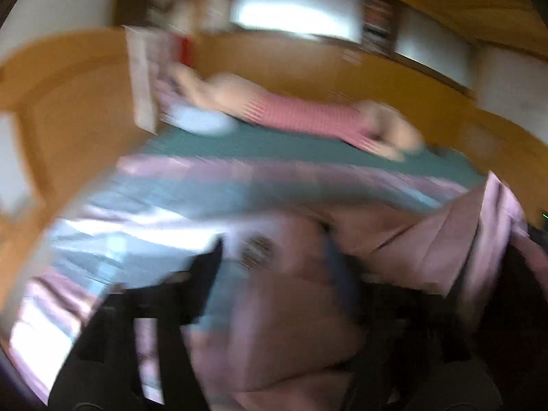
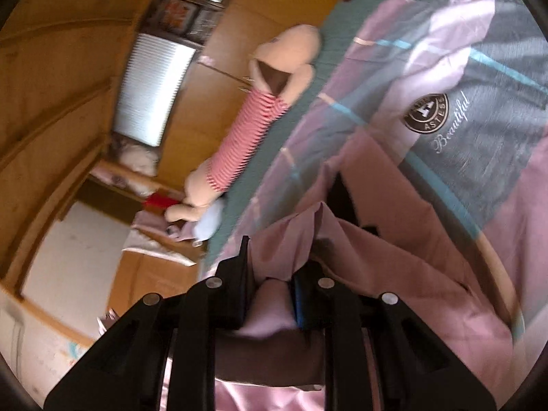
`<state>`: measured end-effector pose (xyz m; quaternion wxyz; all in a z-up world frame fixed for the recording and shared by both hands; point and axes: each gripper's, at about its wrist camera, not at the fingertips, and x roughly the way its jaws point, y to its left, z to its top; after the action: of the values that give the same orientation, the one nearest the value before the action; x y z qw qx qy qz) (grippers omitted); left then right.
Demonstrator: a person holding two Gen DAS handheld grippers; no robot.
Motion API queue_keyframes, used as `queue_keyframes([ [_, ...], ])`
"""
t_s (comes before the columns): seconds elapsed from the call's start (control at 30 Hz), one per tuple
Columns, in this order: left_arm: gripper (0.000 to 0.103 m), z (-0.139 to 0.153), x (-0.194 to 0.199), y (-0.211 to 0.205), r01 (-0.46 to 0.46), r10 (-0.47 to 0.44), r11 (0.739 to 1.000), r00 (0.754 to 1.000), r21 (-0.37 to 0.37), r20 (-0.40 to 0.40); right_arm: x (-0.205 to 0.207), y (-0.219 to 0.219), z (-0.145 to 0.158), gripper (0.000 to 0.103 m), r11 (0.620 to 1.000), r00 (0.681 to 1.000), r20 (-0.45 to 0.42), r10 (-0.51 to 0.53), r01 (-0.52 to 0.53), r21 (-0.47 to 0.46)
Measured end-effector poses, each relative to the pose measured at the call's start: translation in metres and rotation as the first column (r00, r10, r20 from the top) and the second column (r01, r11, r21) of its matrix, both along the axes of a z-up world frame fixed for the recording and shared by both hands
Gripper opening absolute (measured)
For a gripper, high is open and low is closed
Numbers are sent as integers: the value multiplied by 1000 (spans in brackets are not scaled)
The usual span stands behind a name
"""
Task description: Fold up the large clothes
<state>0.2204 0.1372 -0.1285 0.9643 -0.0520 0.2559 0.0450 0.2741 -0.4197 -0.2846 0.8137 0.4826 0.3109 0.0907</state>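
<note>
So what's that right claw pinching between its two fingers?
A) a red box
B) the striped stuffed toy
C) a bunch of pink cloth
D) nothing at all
C: in the right wrist view, the right claw is closed on a gathered fold of pink cloth, while the striped stuffed toy lies apart on the green bedspread.

Striped plush toy (image 2: 245,126) lying on green bedspread (image 2: 308,78), wooden cabinets (image 2: 274,7) behind, ribbed panel (image 2: 150,92)

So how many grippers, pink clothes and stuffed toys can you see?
Grippers: 2, the left gripper and the right gripper
Pink garment: 1
Plush toy: 1
Total: 4
</note>
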Motion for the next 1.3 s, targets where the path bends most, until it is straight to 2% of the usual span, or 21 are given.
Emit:
queue_keyframes([
  [0.03, 89, 2, 0, 6, -59, 59, 998, 998, 18, 31, 12, 0, -7, 20, 1000, 1000, -26, -17, 16, -15],
  [0.1, 89, 3, -9, 20, -67, 70, 997, 996, -47, 59, 30, -4, -23, 20, 999, 996, -72, -45, 44, -11],
  [0.2, 89, -10, -14, 16, 147, -148, 968, 989, -204, 11, 56, -13, -44, 20, 993, 984, -141, -110, 102, -57],
  [0.27, 89, -24, -12, -13, 327, -345, 918, 937, -223, -47, 68, -17, -52, 20, 988, 975, -173, -142, 130, -77],
  [0.37, 95, -57, -16, -81, 561, -582, 811, 801, -166, -141, 78, -21, -59, 21, 985, 959, -222, -174, 164, -62],
  [0.4, 95, -68, -13, -95, 565, -578, 816, 795, -120, -185, 79, -20, -57, 24, 985, 958, -234, -168, 156, -67],
  [0.5, 97, -110, 11, -122, 487, -457, 873, 816, -5, -354, 71, -22, -44, 38, 991, 965, -227, -130, 120, -57],
  [0.57, 101, -118, 24, -122, 451, -417, 893, 831, 6, -367, 57, -28, -28, 64, 995, 977, -190, -101, 99, -18],
  [0.63, 101, -115, 30, -118, 408, -376, 913, 858, 19, -349, 35, -31, -5, 98, 992, 984, -132, -118, 113, -49],
  [0.7, 101, -112, 37, -110, 336, -307, 941, 890, 31, -336, 1, -23, 34, 102, 962, 987, -34, -157, 145, -230],
  [0.77, 101, -111, 43, -101, 299, -281, 954, 902, 5, -327, -31, 1, 64, 102, 919, 994, 68, -86, 105, -381],
  [0.87, 101, -113, 48, -91, 273, -267, 962, 908, -26, -324, -76, 76, 81, 102, 788, 984, 108, 141, -45, -614],
  [0.93, 101, -113, 50, -87, 266, -259, 964, 911, -23, -320, -101, 145, 69, 99, 644, 939, 50, 340, -194, -740],
  [1.03, 101, -111, 51, -85, 252, -245, 968, 916, -19, -317, -108, 224, 40, 91, 474, 864, -67, 498, -336, -814],
  [1.07, 101, -110, 49, -83, 239, -234, 971, 921, -22, -312, -102, 240, 32, 87, 445, 851, -97, 516, -363, -819],
  [1.13, 101, -109, 44, -79, 207, -204, 978, 932, -23, -299, -81, 264, 15, 85, 395, 862, -139, 487, -359, -846],
  [1.17, 101, -107, 44, -73, 190, -190, 981, 938, -30, -289, -57, 269, 7, 85, 388, 887, -146, 438, -334, -859],
  [1.2, 101, -107, 44, -69, 186, -188, 982, 940, -34, -285, -30, 265, 0, 85, 415, 911, -155, 381, -318, -853],
  [1.23, 101, -107, 44, -68, 185, -185, 982, 942, -29, -281, -13, 260, -4, 86, 452, 925, -153, 348, -309, -837],
  [1.27, 101, -107, 46, -67, 186, -181, 982, 943, -7, -278, 15, 247, -8, 86, 533, 944, -141, 298, -287, -796],
  [1.3, 101, -107, 46, -70, 188, -178, 982, 945, 10, -274, 37, 238, -10, 86, 574, 961, -127, 246, -250, -780],
])
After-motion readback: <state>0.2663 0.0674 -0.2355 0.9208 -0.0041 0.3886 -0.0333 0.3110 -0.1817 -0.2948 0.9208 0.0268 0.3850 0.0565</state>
